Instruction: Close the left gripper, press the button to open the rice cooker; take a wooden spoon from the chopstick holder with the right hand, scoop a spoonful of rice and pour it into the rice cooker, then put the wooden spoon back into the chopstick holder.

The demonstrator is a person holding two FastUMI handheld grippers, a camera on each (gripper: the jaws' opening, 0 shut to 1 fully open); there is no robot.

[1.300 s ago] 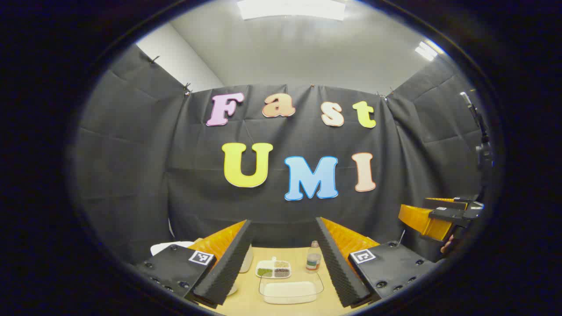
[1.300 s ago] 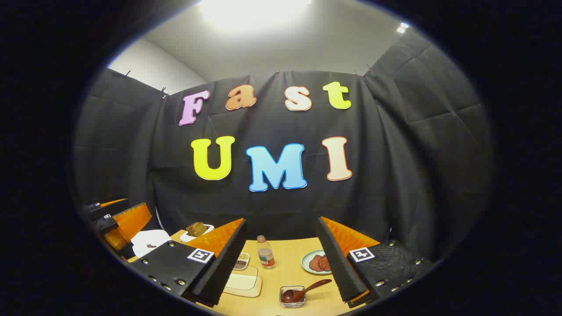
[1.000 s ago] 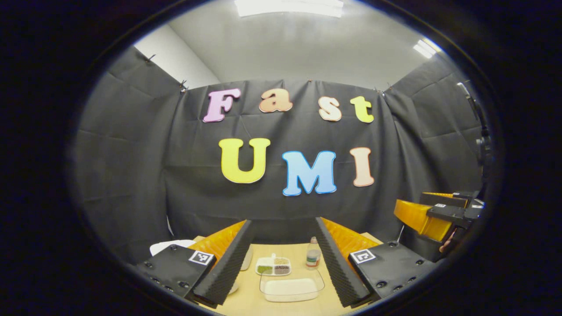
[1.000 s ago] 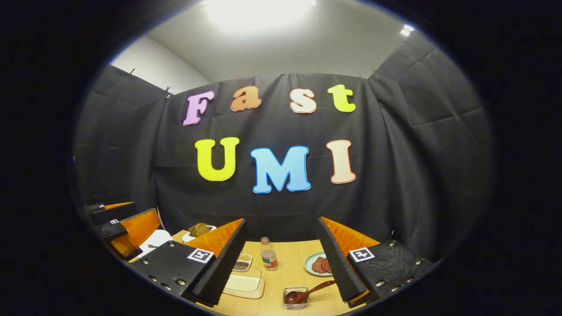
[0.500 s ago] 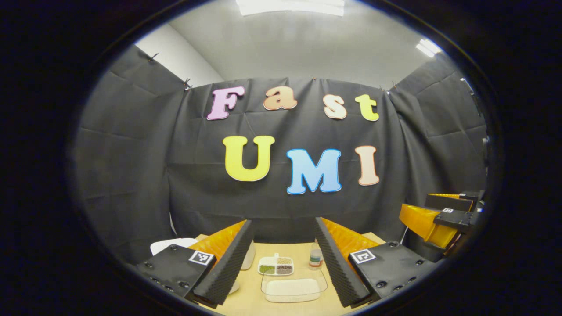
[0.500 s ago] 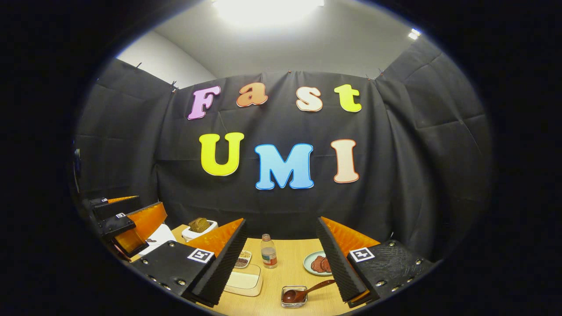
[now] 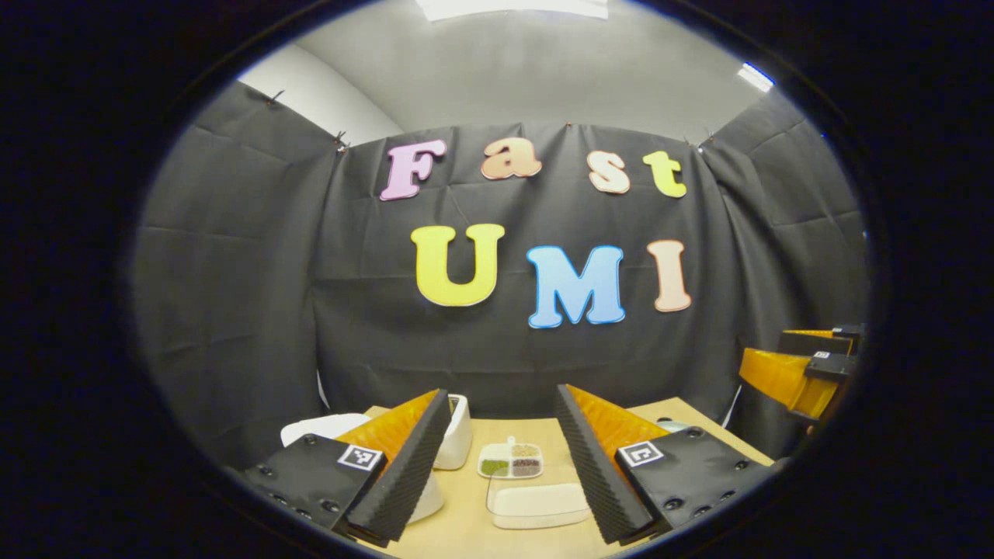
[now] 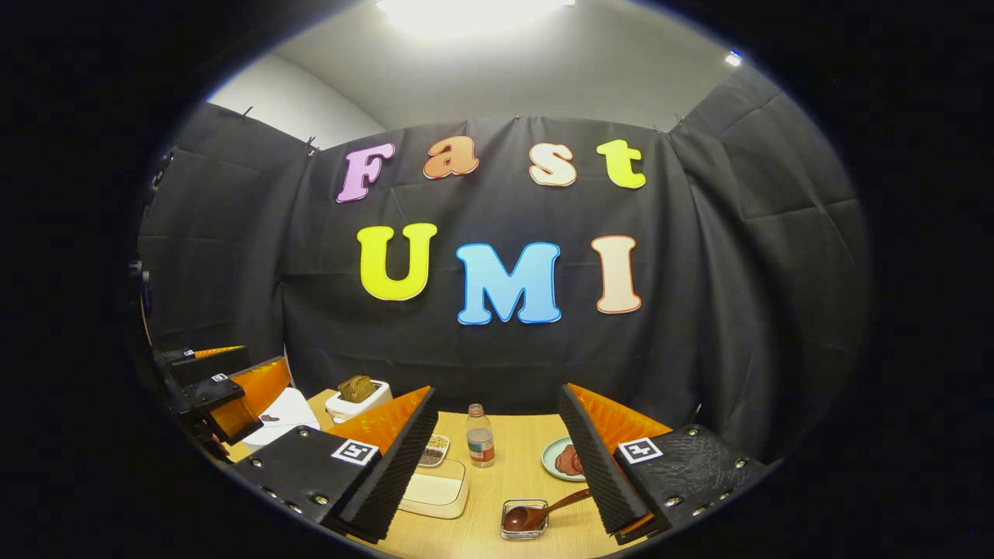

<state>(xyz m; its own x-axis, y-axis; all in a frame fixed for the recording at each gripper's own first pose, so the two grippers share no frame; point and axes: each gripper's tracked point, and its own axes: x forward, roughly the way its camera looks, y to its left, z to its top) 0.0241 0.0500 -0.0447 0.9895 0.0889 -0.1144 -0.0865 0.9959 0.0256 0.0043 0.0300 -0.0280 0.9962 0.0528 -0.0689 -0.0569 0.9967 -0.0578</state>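
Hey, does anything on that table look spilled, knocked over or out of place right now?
Nothing stands out. The bottle stands upright, the wooden spoon rests in its small glass holder, and the rice tray sits flat with no spill around it.

You have two grippers: the left gripper (image 7: 497,473) and the right gripper (image 8: 501,466), each with two fingers. Ahead of the right gripper you can count one wooden spoon (image 8: 543,512) lying in one small glass holder (image 8: 524,519), one bottle (image 8: 481,435), one plate (image 8: 561,458) of reddish food and one toaster (image 8: 356,400). Between the left gripper's fingers sit one clear tub of rice (image 7: 537,503) and one divided dish (image 7: 510,461) with four compartments
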